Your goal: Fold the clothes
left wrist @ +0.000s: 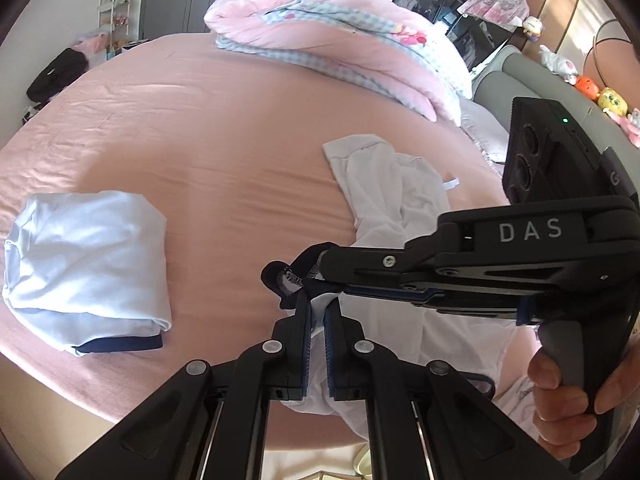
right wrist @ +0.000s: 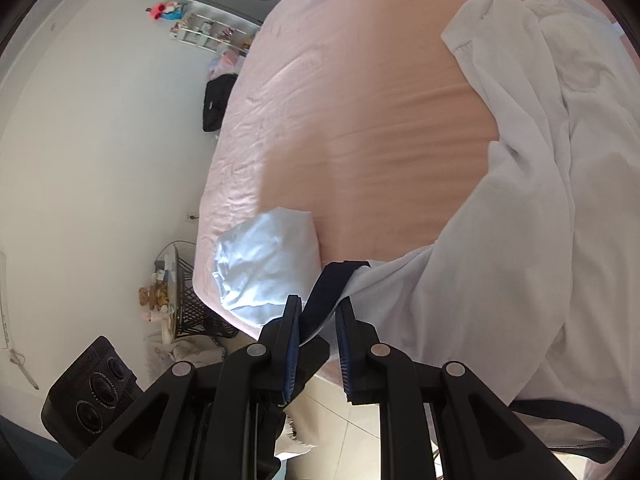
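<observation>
A white garment (left wrist: 384,184) with navy trim (right wrist: 328,292) lies crumpled on the pink bed sheet (left wrist: 240,128), and its near part hangs over the bed's front edge. My left gripper (left wrist: 317,312) is shut on a fold of the white cloth near that edge. My right gripper (left wrist: 322,270) comes in from the right, held by a hand (left wrist: 560,380), and is shut on the navy trim just above the left fingers. In the right wrist view the navy band runs up from between the right gripper (right wrist: 318,312), and the garment (right wrist: 540,200) spreads to the right.
A folded pale blue garment (left wrist: 88,256) lies at the bed's left front. A pink and checked duvet (left wrist: 340,40) is heaped at the far side. Plush toys (left wrist: 600,96) line the grey headboard. Beside the bed stand a wire side table (right wrist: 188,300) and a black bag (right wrist: 216,100).
</observation>
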